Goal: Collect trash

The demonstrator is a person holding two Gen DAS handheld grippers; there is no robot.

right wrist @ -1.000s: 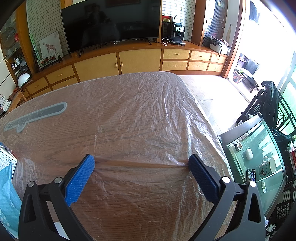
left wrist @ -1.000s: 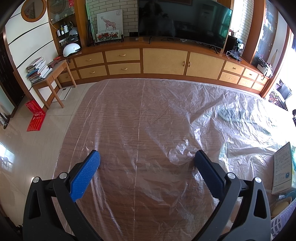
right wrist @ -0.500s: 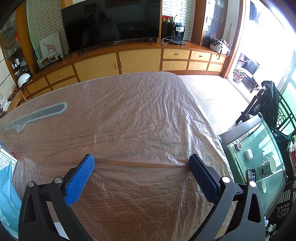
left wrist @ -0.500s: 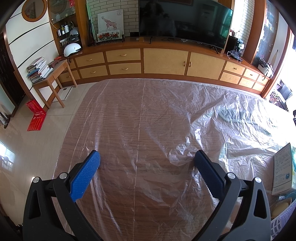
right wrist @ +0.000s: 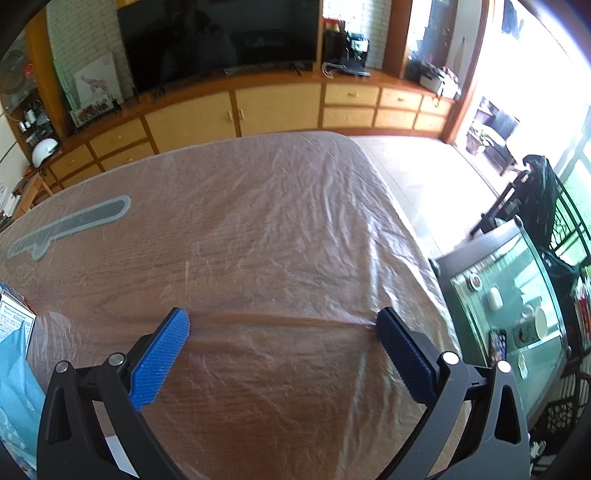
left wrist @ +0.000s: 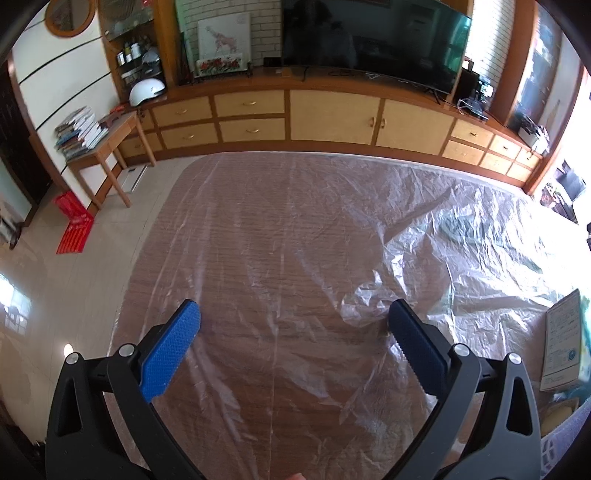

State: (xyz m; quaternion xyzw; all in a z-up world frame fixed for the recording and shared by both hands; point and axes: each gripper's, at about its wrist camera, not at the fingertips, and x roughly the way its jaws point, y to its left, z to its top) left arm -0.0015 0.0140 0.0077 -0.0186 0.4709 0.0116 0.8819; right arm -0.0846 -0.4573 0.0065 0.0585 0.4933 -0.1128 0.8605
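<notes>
Left tool [left wrist: 293, 314]: jaws wide apart, nothing between them, held above the surface [left wrist: 258, 236] near its left part. Blue pads [left wrist: 173, 349] face inward. The surface is wood-grained and covered by a clear plastic sheet [left wrist: 424, 236]. The sheet lies fairly flat toward the left edge and bunches into shiny crumpled folds toward the right, one raised fold just beside the tool's right finger. At the right edge of this view, a paper-labelled box [left wrist: 563, 343] lies on the sheet, well right of the tool. No clear piece of loose trash can be told apart here; the box and the bits below it are cut off by the frame.

Beyond the far edge: a long wooden cabinet [left wrist: 332, 114] with drawers and doors, a dark television [left wrist: 369, 33] on top. A small side table [left wrist: 107, 147] with stacked books stands off the far left corner, on the tiled floor.

Right tool [right wrist: 282, 321]: jaws also wide apart, empty, above the right part of the surface [right wrist: 240, 221]. The sheet here is smoother, with one long crease running between the two fingertips. A grey elongated mark [right wrist: 70, 227] shows under the sheet toward the far left. At the near left edge of the view, a light blue packet [right wrist: 14, 373] and a printed box corner [right wrist: 16, 317] lie on the surface. Off the right edge stands a glass-topped side table [right wrist: 517, 295] with small items.
</notes>
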